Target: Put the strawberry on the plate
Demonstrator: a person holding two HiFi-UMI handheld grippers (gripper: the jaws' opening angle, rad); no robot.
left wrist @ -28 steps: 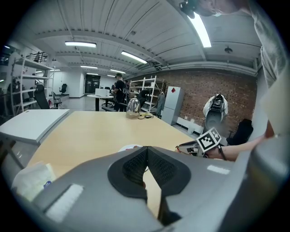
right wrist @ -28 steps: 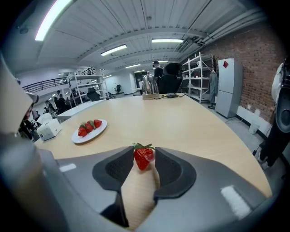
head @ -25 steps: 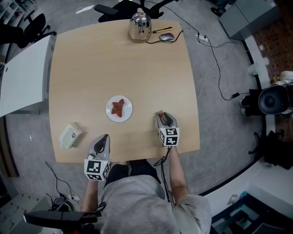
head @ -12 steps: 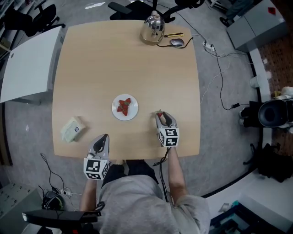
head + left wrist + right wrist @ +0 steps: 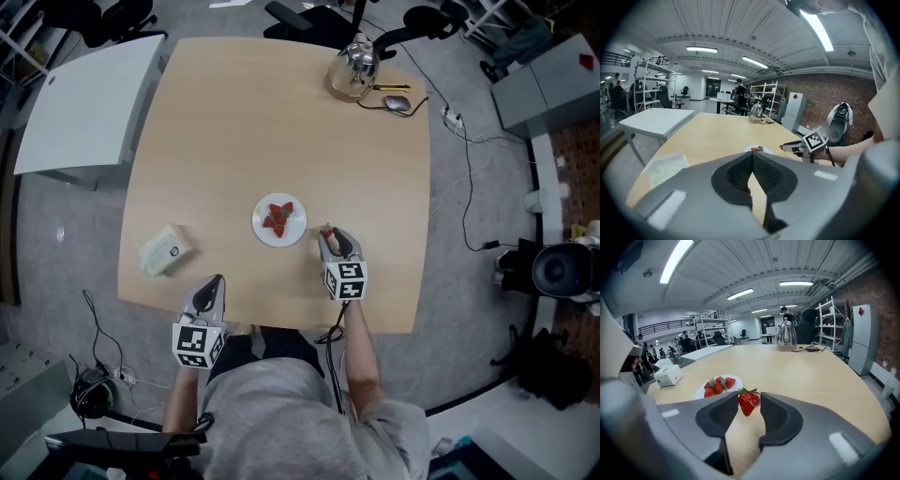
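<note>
The strawberry (image 5: pixel 748 403) is pinched, leaves up, between the tips of the right gripper's (image 5: pixel 329 238) jaws. It is clear of the worktop (image 5: pixel 281 131), just to the right of the plate (image 5: pixel 296 226) and not touching it. In the head view the strawberry is only a red speck at the jaw tips and its shape cannot be made out. The right gripper view shows it plainly, with a pad against each side.

The plate holds other strawberries (image 5: pixel 277 220). They lie bunched together, so their number is hard to tell. In the right gripper view the left-hand jaw covers the plate's near rim. In the left gripper view the plate is only a thin sliver with a red dot above the jaws.

The left gripper (image 5: pixel 217 281) is below and left of the plate, well apart from it, at the worktop's near edge. Its jaws are pressed together with nothing between them. The person's (image 5: pixel 309 412) body covers part of that edge, below the plate.

A tissue pack (image 5: pixel 165 250) lies to the left of the plate and a little nearer the person. Far beyond the plate, at the opposite edge, stand a metal kettle (image 5: pixel 354 70) and, beside it, a mouse (image 5: pixel 397 102). A white table (image 5: pixel 89 108) stands off the worktop's far left corner. Nothing lies between the held strawberry and the plate.
</note>
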